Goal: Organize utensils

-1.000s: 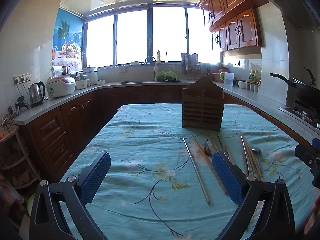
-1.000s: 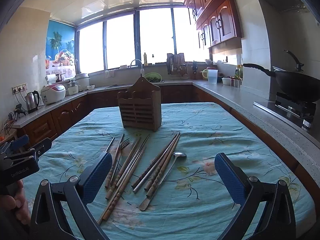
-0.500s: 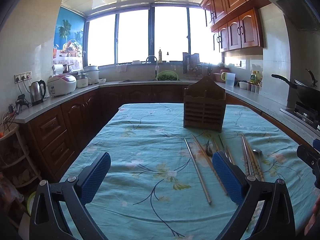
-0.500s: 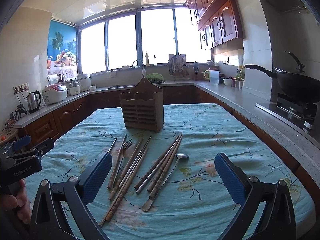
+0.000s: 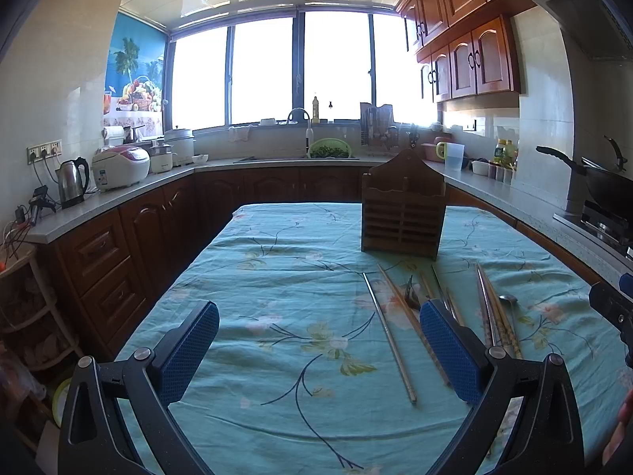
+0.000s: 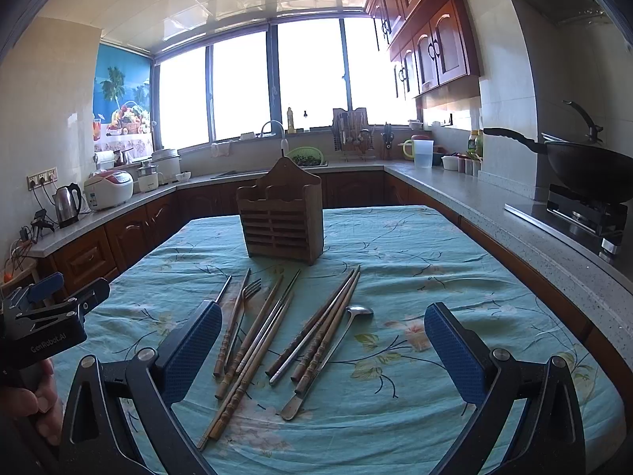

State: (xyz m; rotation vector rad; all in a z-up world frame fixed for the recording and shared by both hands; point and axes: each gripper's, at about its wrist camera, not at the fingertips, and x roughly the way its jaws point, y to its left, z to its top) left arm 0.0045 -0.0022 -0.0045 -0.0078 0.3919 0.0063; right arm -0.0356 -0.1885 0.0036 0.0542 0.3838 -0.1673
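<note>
both views nudged closer – wooden holder empty, utensils on cloth – both hand-held grippers apart

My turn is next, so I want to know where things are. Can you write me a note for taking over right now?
Left gripper: open, holding nothing.
Right gripper: open, holding nothing, above the utensils.
Chopsticks, fork and spoon all lie loose on the tablecloth.
Wooden holder stands behind them; no utensils show in it.
Done: nothing. Left: put every utensil in the holder.
</note>
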